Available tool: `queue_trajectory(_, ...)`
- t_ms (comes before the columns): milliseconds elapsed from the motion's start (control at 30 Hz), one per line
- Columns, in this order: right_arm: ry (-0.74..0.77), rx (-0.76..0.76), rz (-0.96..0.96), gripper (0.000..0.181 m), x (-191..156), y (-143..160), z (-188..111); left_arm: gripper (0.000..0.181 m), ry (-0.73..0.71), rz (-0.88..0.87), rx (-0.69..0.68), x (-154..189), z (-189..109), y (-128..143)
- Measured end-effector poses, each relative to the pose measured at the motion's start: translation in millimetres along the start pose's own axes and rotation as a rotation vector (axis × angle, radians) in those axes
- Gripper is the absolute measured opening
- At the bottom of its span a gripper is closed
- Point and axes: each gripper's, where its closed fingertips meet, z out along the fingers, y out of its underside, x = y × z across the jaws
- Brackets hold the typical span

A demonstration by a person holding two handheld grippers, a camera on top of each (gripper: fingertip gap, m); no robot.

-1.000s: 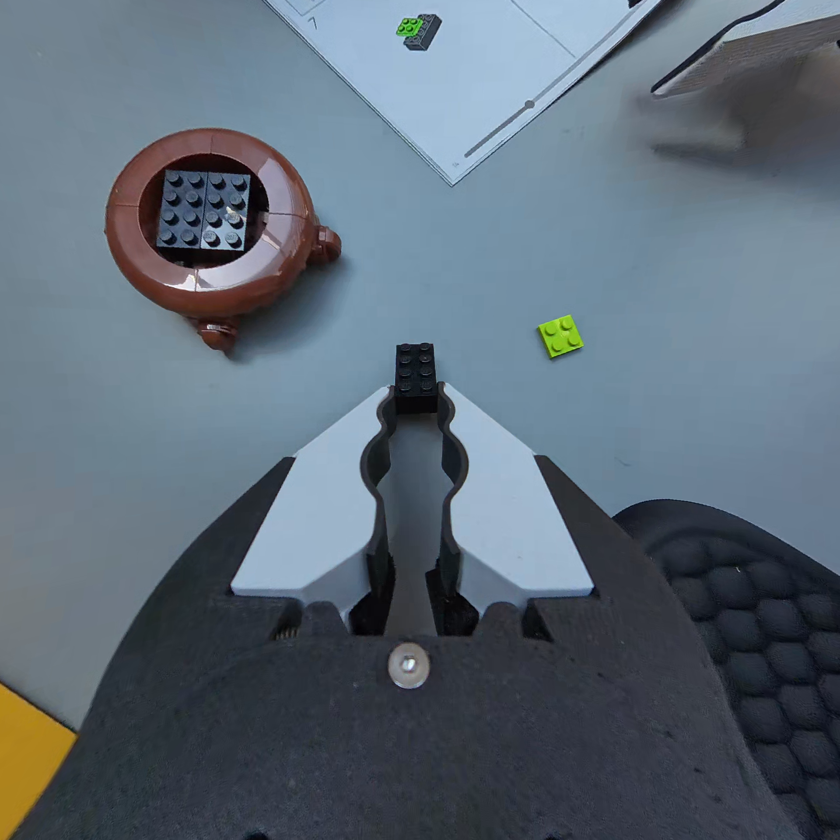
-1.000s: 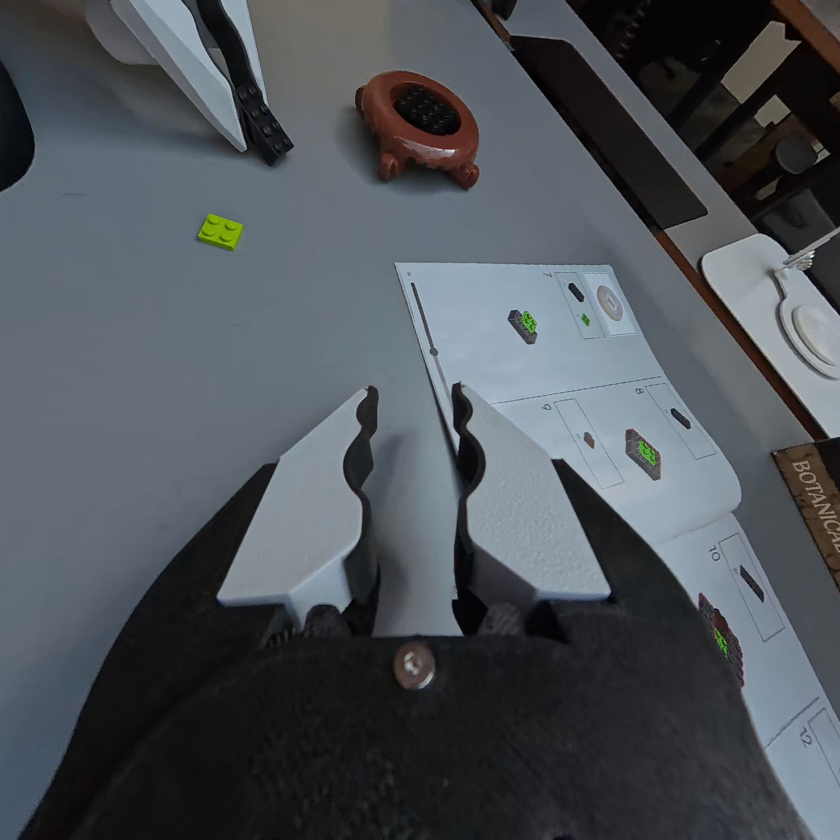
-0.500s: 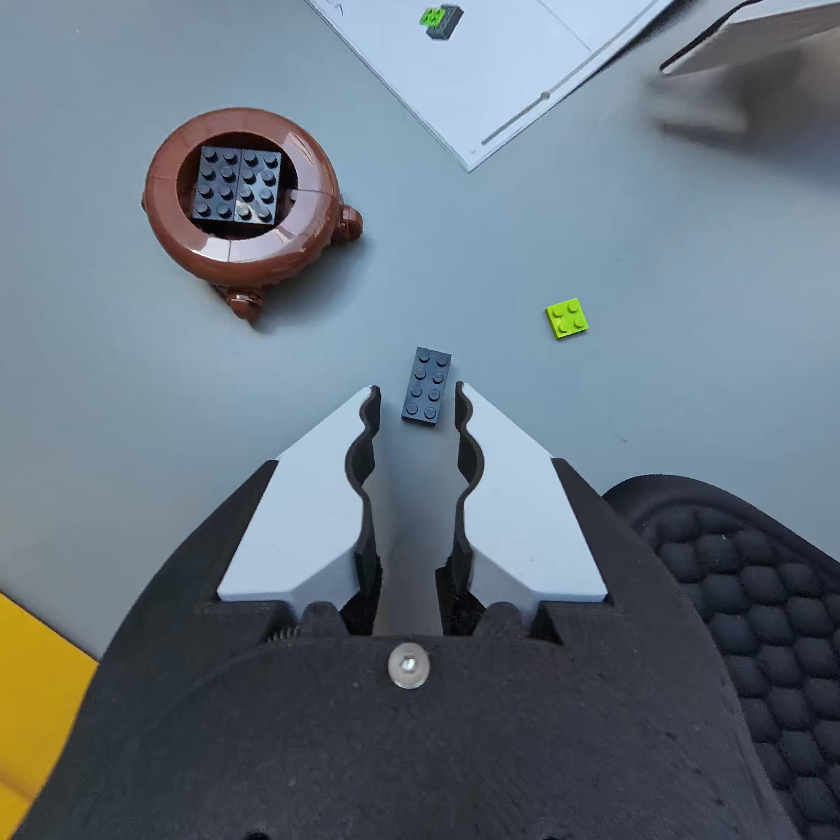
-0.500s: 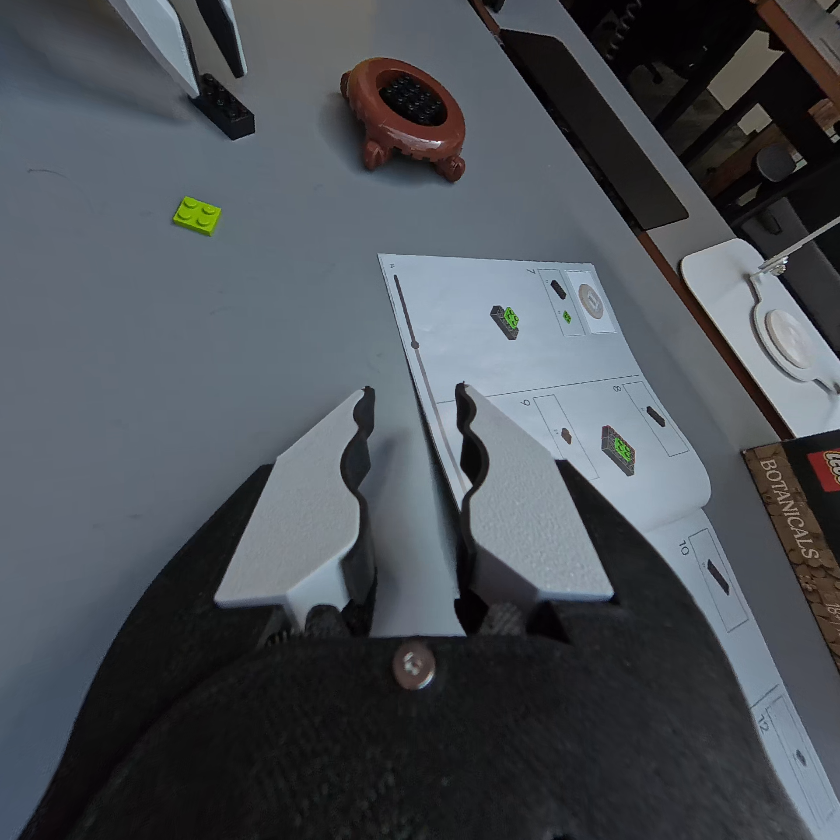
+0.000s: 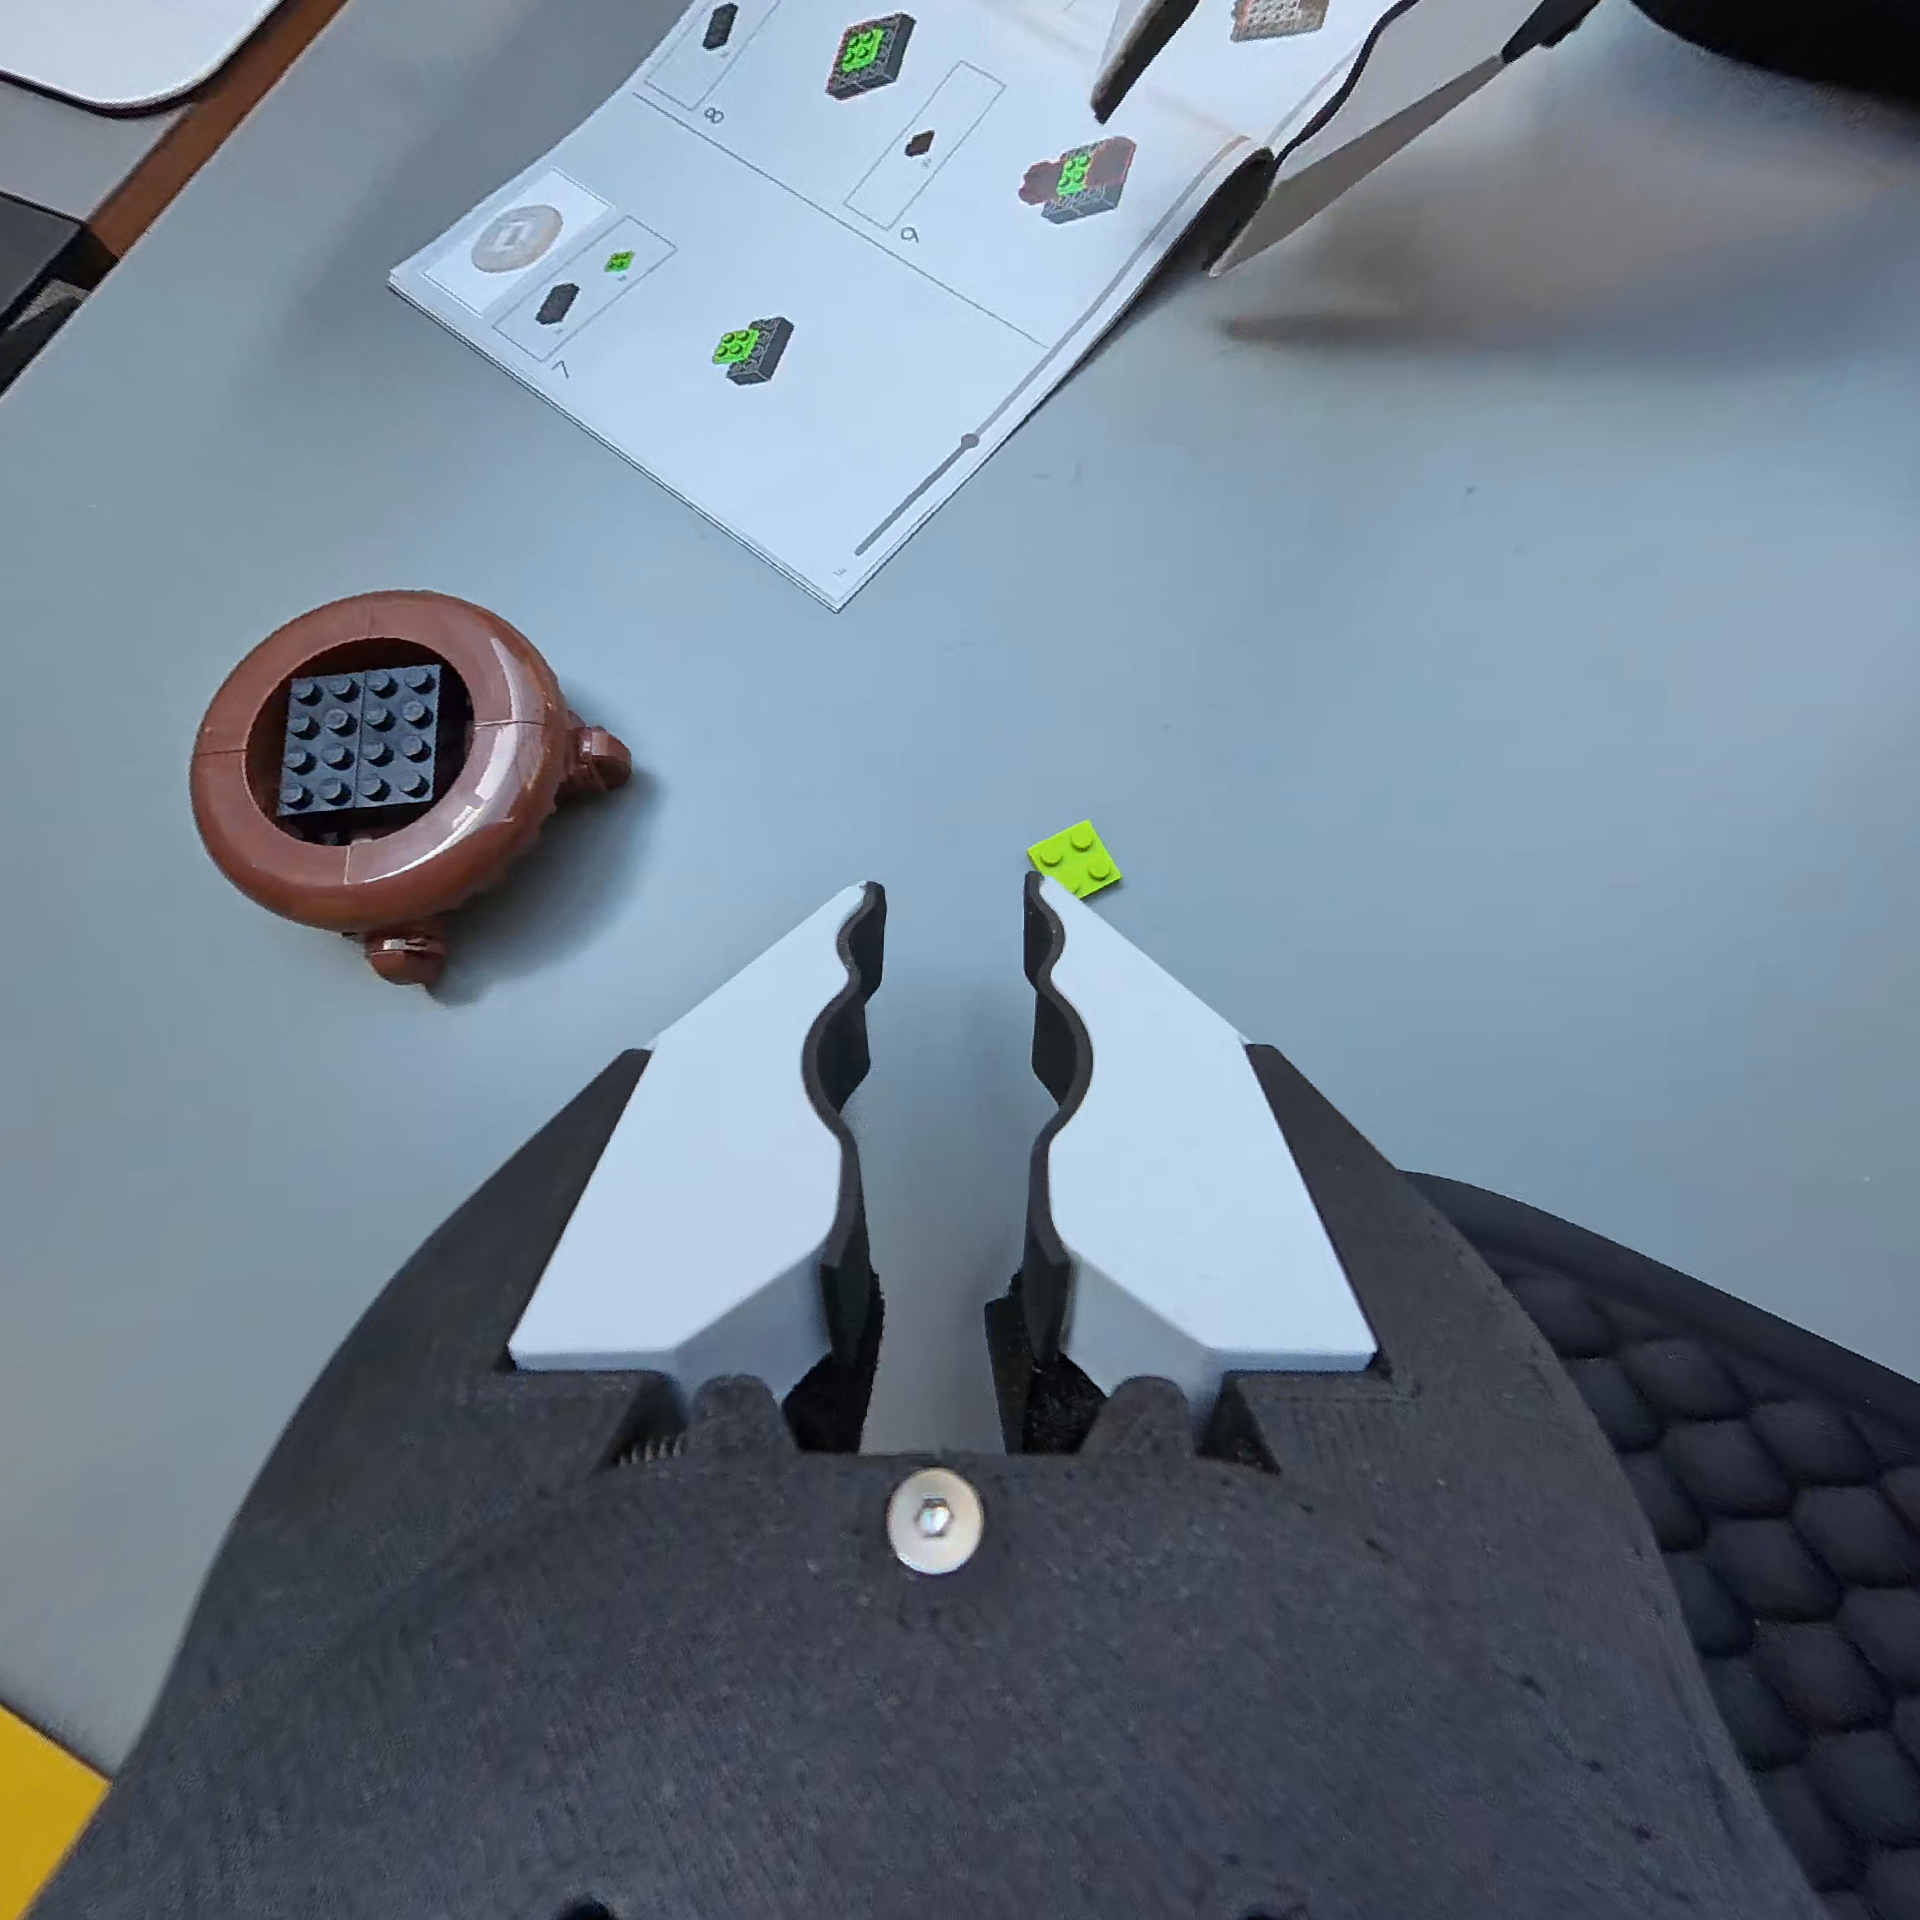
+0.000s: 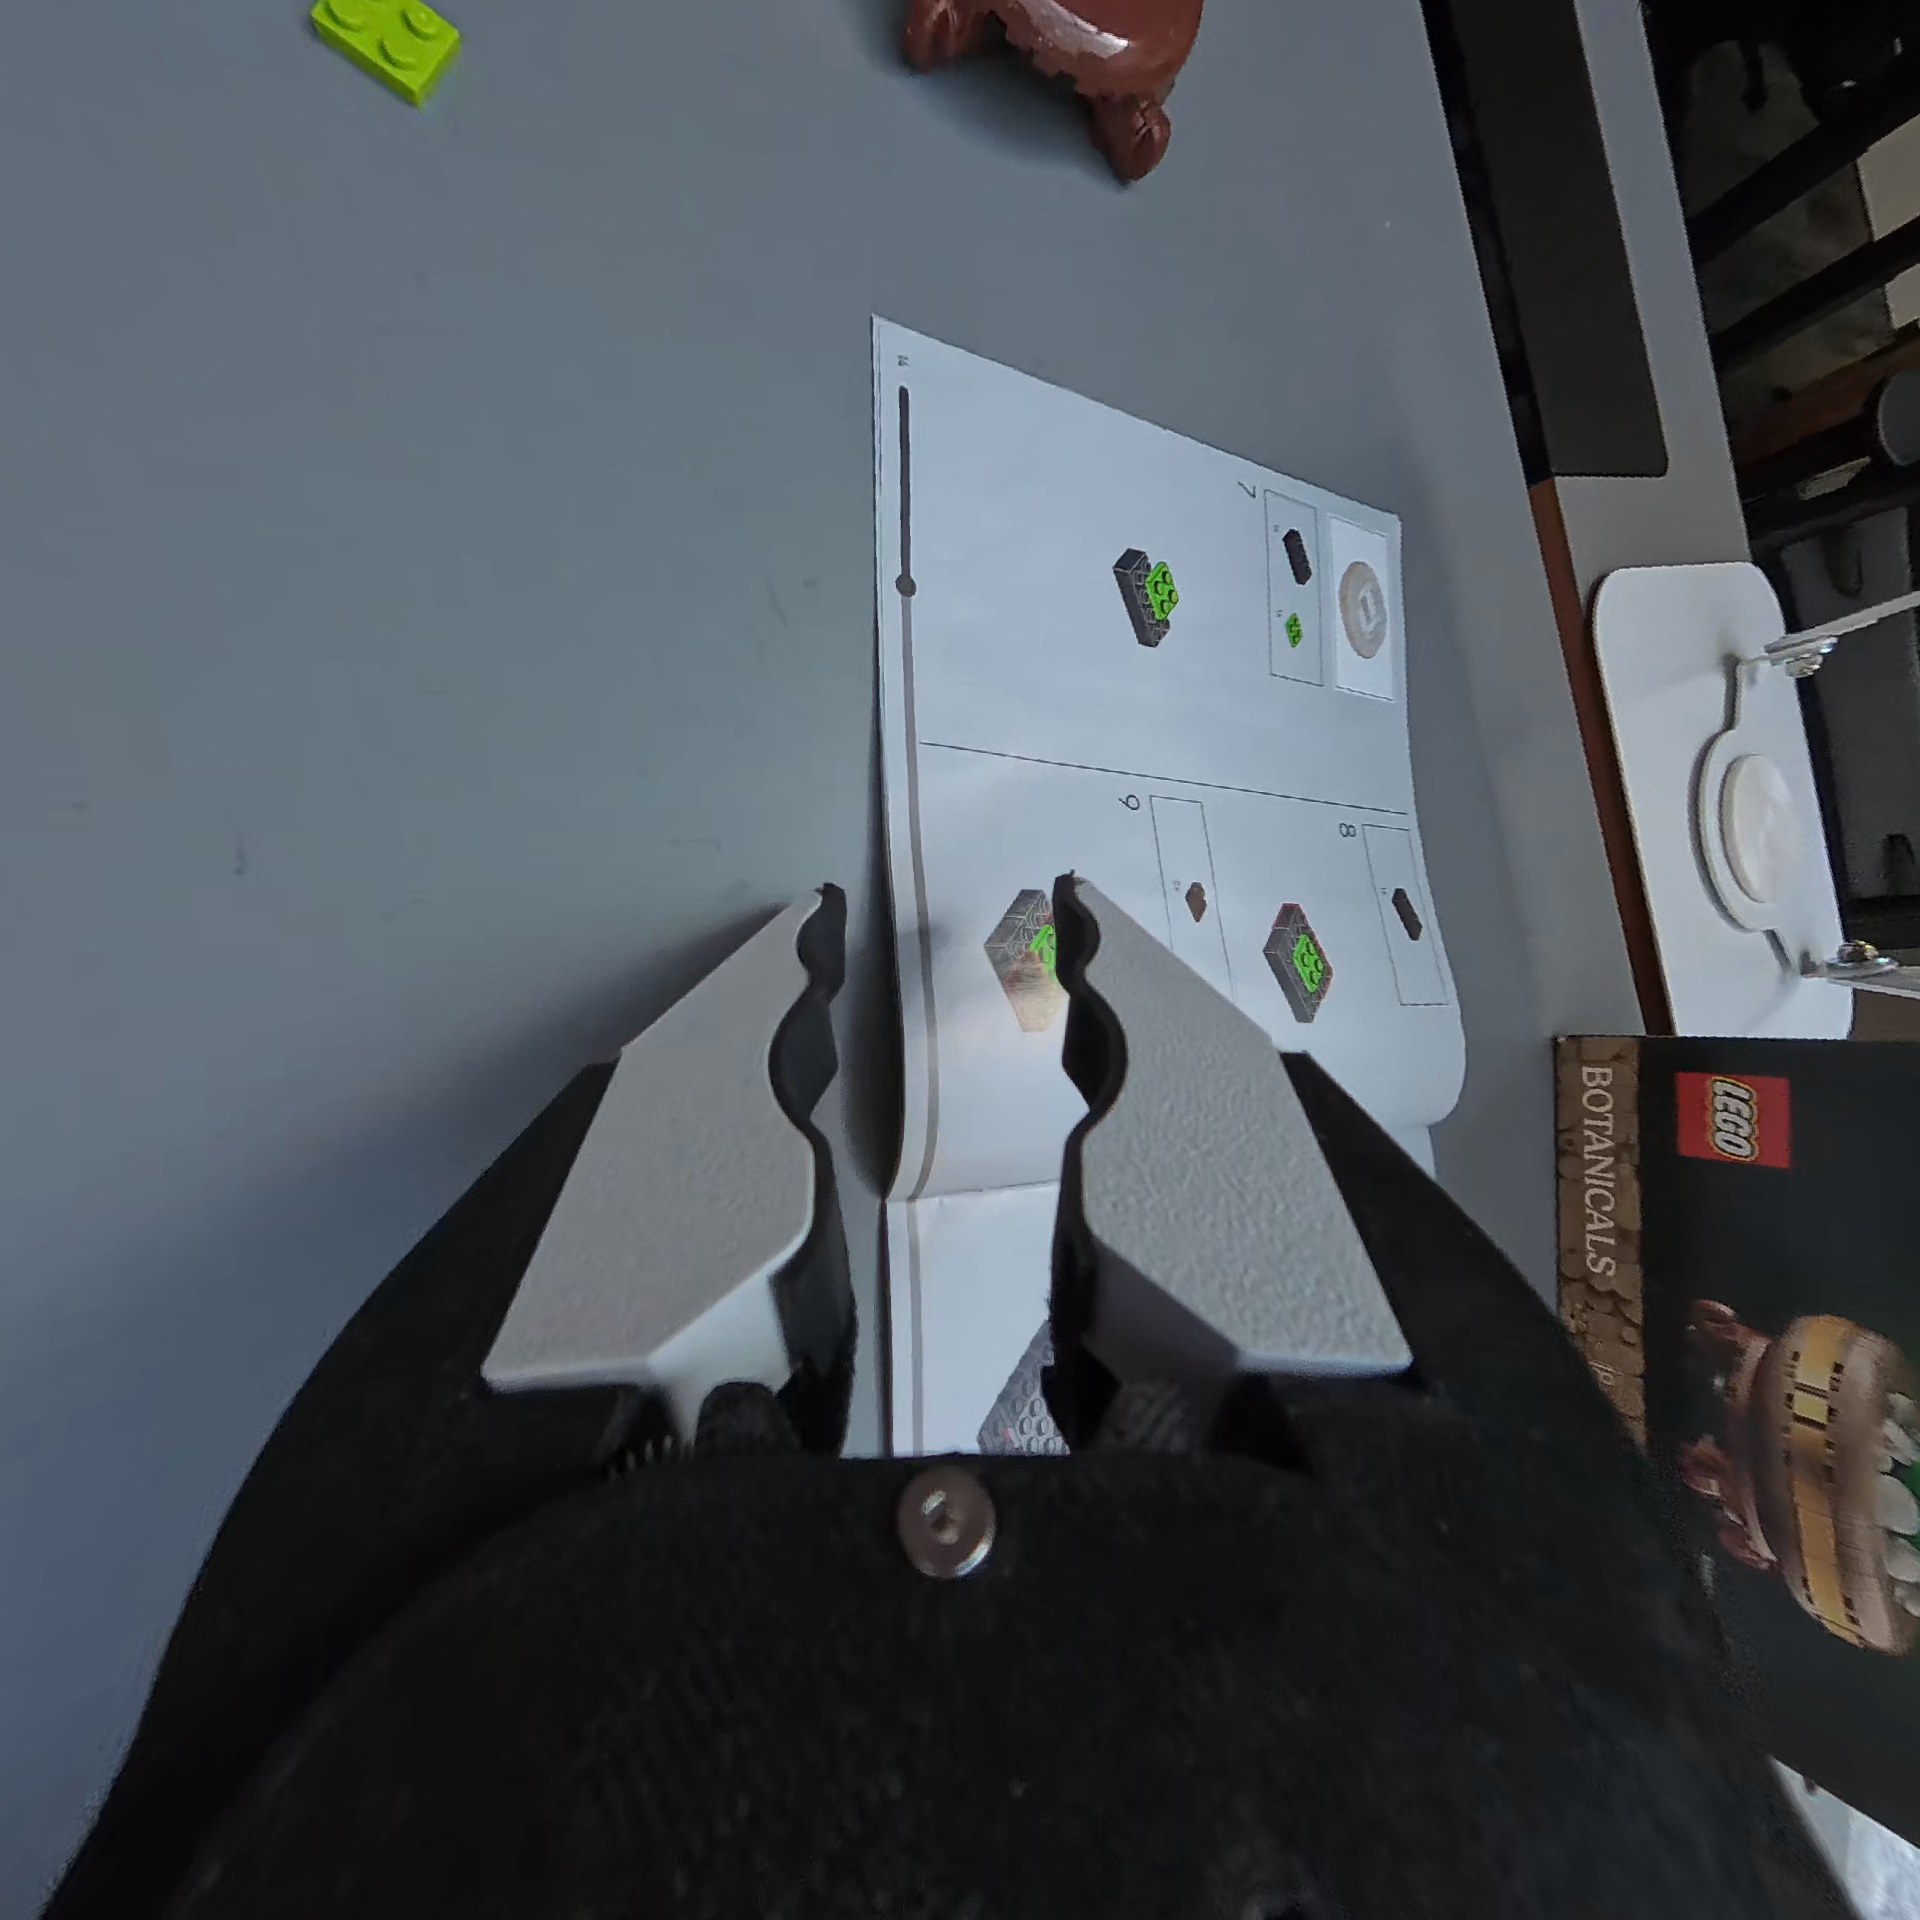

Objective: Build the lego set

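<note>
The left gripper (image 5: 954, 885) has its jaws open and empty above the grey surface (image 5: 1455, 779) — the lime green plate (image 5: 1075, 858) lies just beside its right tip. The brown round base (image 5: 358, 753) with black bricks inside sits well to the left. The right gripper (image 6: 945, 894) — jaws open too — hovers over the instruction booklet (image 6: 1091, 675).

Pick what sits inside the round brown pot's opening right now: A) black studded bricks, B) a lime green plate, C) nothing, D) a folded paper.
A: in the left wrist view the brown pot holds black studded bricks, while the lime plate lies apart on the table.
</note>
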Motion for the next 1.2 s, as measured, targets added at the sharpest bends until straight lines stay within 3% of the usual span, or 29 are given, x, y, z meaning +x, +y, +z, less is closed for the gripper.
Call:
queue_trajectory(67, 0.031, -0.057, -0.044, 0.038, 3, 6, 6, 0.025, 0.006, -0.001, 0.011, 2, 0, -2)
queue_trajectory(133, 0.001, -0.081, -0.024, 0.023, 0, 11, 9, 0.024, 0.013, -0.008, 0.023, 2, -2, -4)
queue_trajectory(300, -0.057, -0.042, 0.072, 0.007, -6, 11, 6, 0.023, 0.053, -0.049, 0.049, 4, -3, -7)
queue_trajectory(700, -0.048, 0.11, 0.227, 0.005, 8, 6, -13, 0.021, 0.074, -0.092, 0.072, 8, -4, -11)
queue_trajectory(1033, -0.201, 0.087, 0.19, 0.003, -29, 11, -24, 0.018, 0.126, -0.087, 0.072, 27, -7, -24)
queue_trajectory(1200, -0.283, 0.099, 0.255, 0.003, -45, 16, -25, 0.038, 0.152, 0.031, 0.025, 36, 13, -46)
